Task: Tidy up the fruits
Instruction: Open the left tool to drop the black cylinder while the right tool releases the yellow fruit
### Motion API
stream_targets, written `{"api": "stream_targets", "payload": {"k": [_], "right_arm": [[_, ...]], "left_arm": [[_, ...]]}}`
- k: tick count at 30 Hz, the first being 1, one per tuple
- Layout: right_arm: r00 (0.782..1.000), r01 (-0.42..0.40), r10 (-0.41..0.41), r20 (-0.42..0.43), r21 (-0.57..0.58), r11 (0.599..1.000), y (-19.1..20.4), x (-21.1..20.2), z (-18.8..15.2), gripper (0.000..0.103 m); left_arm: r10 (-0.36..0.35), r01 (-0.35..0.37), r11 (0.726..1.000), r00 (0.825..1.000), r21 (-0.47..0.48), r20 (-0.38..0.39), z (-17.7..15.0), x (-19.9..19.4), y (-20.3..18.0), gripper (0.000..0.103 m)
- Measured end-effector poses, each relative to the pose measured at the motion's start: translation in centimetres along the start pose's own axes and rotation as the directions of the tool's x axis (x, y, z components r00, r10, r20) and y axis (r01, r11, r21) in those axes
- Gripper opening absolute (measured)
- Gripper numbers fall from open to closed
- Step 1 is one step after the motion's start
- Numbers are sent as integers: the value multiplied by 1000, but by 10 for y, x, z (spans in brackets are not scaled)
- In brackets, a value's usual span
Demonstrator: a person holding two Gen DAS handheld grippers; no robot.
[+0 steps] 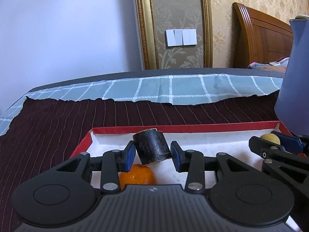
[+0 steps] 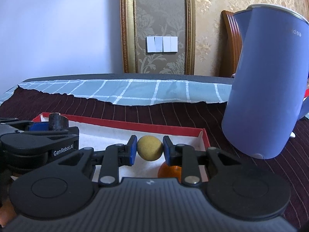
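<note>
A shallow red-rimmed box (image 1: pixel 185 128) with a white floor lies on the dark striped cloth. My left gripper (image 1: pixel 152 151) is shut on a dark cylindrical piece (image 1: pixel 151 147), tilted, over the box's left end. An orange (image 1: pixel 137 176) lies in the box just below it. My right gripper (image 2: pixel 149 148) is shut on a small yellow ball (image 2: pixel 149 148) over the box's right end (image 2: pixel 204 135). A second orange (image 2: pixel 170 171) lies under the right finger. The right gripper with the ball (image 1: pixel 269 138) shows at the right edge of the left wrist view.
A tall blue kettle (image 2: pixel 264 89) stands just right of the box, close to the right gripper. A checked blue cloth (image 1: pixel 154 89) covers the far side of the table. A wall and a wooden headboard (image 1: pixel 260 36) lie beyond.
</note>
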State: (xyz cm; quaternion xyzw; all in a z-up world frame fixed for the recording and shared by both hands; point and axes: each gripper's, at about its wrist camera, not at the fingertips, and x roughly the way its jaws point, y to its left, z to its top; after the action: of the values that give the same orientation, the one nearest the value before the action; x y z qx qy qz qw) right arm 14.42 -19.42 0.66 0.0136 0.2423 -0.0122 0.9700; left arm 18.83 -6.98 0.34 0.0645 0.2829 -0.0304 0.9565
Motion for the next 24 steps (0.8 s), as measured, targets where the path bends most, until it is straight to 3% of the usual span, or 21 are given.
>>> {"api": "stream_targets", "payload": {"k": [2,4,6,7,11,19,21,24], "right_arm": [[1000,5,-5,-1,0,1000,0,0,0,29],[1000,4,-4,3,12,1000,-2,-1,1,42],[1000,5,-5,17,20,1000,-3,-3,1,56],[1000,10,-10,26,19,1000,-3,-4,1,56],[1000,5,-6,28,32,999,-6,-5,-1,59],[997,32,-36,70,65,997,-15,-17,-6,78],[996,26,-33,84,82,996,-18,-21,-6,90],[993,24,-36,115,107,994,-24,-28,-7,99]], "left_arm": [[3,-3,1000,1000,0,8,0,-2,0,39],[2,-2,1000,1000,4,21,0,-4,-1,46],[14,-14,1000,999,-1,34,0,-7,-1,69],[27,-27,1000,999,0,47,-1,-9,-1,71],[33,-33,999,997,9,69,-1,-14,-3,72],[61,-67,996,992,54,108,-1,-26,-8,72],[78,-85,994,992,67,97,-1,-28,-9,72],[81,-88,993,993,80,84,-4,-34,-9,72]]}}
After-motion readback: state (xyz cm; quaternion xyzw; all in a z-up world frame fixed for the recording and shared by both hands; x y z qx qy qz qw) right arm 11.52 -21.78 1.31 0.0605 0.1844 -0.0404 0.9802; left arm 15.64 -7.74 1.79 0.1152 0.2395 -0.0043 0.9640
